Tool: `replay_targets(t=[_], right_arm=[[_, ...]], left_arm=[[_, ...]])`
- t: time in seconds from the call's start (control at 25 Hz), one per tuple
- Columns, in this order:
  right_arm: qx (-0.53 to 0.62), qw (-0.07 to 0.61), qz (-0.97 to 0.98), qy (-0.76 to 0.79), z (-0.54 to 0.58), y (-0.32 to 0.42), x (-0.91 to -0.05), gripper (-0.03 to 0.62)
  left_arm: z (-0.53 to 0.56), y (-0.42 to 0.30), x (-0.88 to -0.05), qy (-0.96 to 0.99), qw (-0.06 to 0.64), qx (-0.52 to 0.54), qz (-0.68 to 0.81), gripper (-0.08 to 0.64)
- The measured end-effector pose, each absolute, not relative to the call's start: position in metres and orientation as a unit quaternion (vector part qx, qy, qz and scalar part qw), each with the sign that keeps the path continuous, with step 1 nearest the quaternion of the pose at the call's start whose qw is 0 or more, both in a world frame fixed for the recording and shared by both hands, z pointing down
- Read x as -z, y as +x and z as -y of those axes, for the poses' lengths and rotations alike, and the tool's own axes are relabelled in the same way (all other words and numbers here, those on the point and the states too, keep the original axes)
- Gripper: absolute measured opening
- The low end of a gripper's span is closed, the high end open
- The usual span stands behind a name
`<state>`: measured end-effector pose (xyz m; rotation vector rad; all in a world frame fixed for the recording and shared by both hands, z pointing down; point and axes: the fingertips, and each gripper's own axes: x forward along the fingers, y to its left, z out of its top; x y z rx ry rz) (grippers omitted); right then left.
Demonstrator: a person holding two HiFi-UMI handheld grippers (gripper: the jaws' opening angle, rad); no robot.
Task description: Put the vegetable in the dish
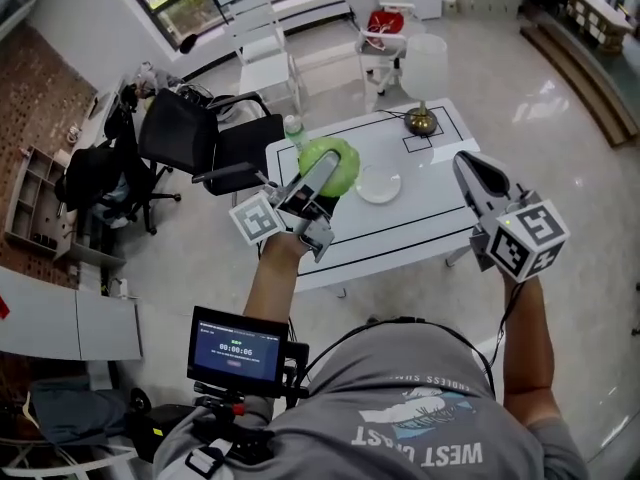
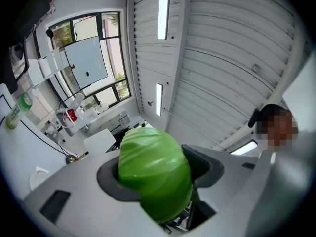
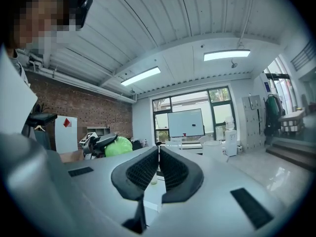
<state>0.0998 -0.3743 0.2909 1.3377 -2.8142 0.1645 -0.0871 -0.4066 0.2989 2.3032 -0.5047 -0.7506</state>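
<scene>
My left gripper (image 1: 325, 173) is shut on a round green cabbage (image 1: 331, 163), held up in the air over the left part of the white table (image 1: 440, 208). In the left gripper view the cabbage (image 2: 155, 173) fills the gap between both dark pads and the camera points up at the ceiling. A white dish (image 1: 379, 184) sits on the table just right of the cabbage. My right gripper (image 1: 473, 173) hovers off the table's right end, shut with nothing in it; its pads (image 3: 174, 169) meet. From the right gripper view the cabbage (image 3: 118, 146) shows at left.
A brass-coloured lamp base (image 1: 420, 120) with a white shade stands at the table's far end, and a green-capped bottle (image 1: 293, 128) at its far left corner. Black office chairs (image 1: 200, 138) stand left of the table, white chairs (image 1: 375, 28) beyond it. A camera rig screen (image 1: 238, 350) sits near my body.
</scene>
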Motion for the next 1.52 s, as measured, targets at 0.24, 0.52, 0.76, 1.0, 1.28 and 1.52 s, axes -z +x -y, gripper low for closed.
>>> replay_targets(t=[0.24,0.52,0.76,1.0,1.28,1.52], right_arm=[[-0.064,0.029,0.897,0.436,0.376,0.088,-0.303,0.008],[-0.073,0.039,0.904,0.420,0.398,0.079,-0.314,0.008],[-0.083,0.040,0.910,0.405,0.422,0.083,-0.323,0.008],[-0.094,0.051,0.913,0.395,0.453,0.085,-0.336,0.008],[-0.111,0.065,0.910,0.395,0.480,0.094,-0.354,0.008],[-0.120,0.080,0.908,0.393,0.497,0.094,-0.367,0.008]], left_arm=[[0.421,-0.092,-0.314,0.878,0.344,0.279,0.182,0.265],[0.443,-0.092,-0.342,0.866,0.372,0.268,0.197,0.265],[0.466,-0.079,-0.372,0.858,0.398,0.246,0.212,0.265],[0.496,-0.073,-0.418,0.842,0.435,0.217,0.234,0.265],[0.524,-0.061,-0.469,0.830,0.471,0.185,0.234,0.265],[0.541,-0.058,-0.519,0.828,0.491,0.129,0.240,0.265]])
